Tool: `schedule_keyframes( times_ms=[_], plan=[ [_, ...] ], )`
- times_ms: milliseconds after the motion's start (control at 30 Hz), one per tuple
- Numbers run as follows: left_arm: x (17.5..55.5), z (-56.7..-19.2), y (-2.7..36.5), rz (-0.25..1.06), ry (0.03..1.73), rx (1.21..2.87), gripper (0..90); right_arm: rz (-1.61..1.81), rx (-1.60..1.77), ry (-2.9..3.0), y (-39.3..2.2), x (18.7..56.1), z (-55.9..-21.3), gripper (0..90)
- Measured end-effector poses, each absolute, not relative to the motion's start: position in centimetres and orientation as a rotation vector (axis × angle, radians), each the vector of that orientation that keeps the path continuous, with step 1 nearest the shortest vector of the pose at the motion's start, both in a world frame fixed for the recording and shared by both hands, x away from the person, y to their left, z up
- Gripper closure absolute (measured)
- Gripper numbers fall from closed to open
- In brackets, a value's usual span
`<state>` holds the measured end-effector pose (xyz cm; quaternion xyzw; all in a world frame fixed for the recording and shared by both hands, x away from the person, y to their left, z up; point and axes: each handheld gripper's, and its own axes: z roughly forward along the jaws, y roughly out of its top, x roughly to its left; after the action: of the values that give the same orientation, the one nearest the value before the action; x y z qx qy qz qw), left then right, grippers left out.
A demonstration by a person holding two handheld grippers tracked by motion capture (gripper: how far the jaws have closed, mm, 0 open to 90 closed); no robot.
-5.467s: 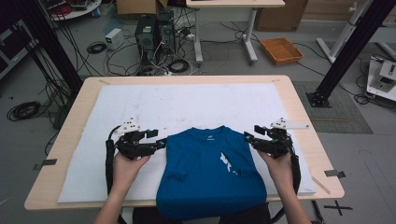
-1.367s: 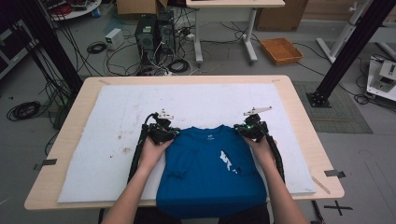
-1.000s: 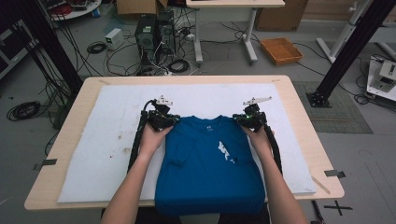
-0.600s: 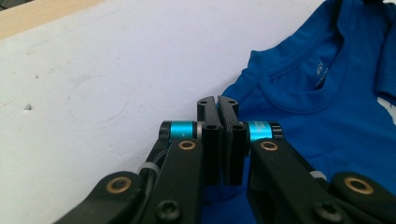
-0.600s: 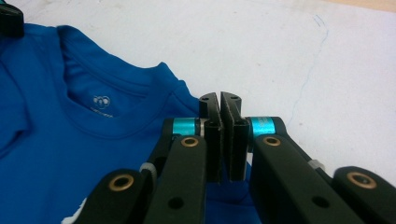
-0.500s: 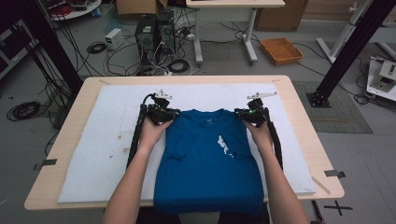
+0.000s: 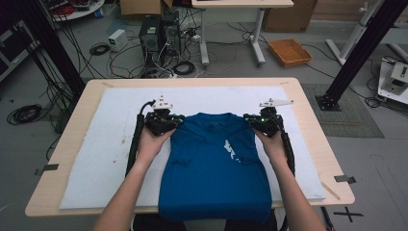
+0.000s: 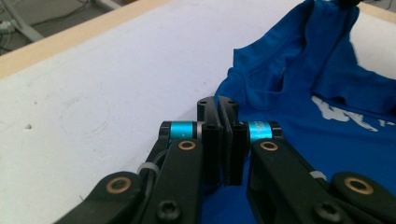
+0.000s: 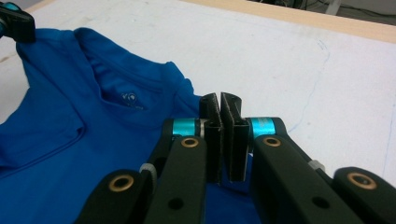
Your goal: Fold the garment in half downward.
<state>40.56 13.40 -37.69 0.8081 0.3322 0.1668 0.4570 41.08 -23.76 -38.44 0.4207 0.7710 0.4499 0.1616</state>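
A blue T-shirt (image 7: 216, 168) with a small white print lies face up on the white mat (image 7: 106, 159), collar away from the person. Its hem reaches past the mat's near edge. My left gripper (image 7: 179, 121) is shut on the shirt's left shoulder corner, and my right gripper (image 7: 248, 117) is shut on the right shoulder corner. In the left gripper view the jaws (image 8: 219, 105) stand together over blue cloth (image 8: 336, 140). In the right gripper view the jaws (image 9: 220, 103) are likewise closed beside the collar (image 9: 126, 93), with the other gripper (image 9: 14, 23) far off.
The mat covers most of a wooden table (image 7: 77, 125), with bare mat left, right and beyond the shirt. On the floor behind are computer towers (image 7: 156, 33), cables, an orange tray (image 7: 290, 52) and black frame posts (image 7: 358, 53).
Both grippers came in from the shirt's sides to its shoulders, shut there, and have moved away from the person, dragging the shirt farther up the mat.
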Motion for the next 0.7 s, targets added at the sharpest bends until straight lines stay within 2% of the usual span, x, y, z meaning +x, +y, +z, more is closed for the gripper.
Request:
schedule_keyframes(
  times_ms=[300,700],
  plan=[
    [36.4,-37.5,13.4,0.409,0.721,2.011,88.0,1.339,1.161,2.180,-24.6,37.0,-38.6,88.1],
    [33.1,-38.2,13.7,0.394,0.667,2.023,87.9,1.340,1.106,2.193,-24.8,32.8,-38.7,88.1]
  ],
)
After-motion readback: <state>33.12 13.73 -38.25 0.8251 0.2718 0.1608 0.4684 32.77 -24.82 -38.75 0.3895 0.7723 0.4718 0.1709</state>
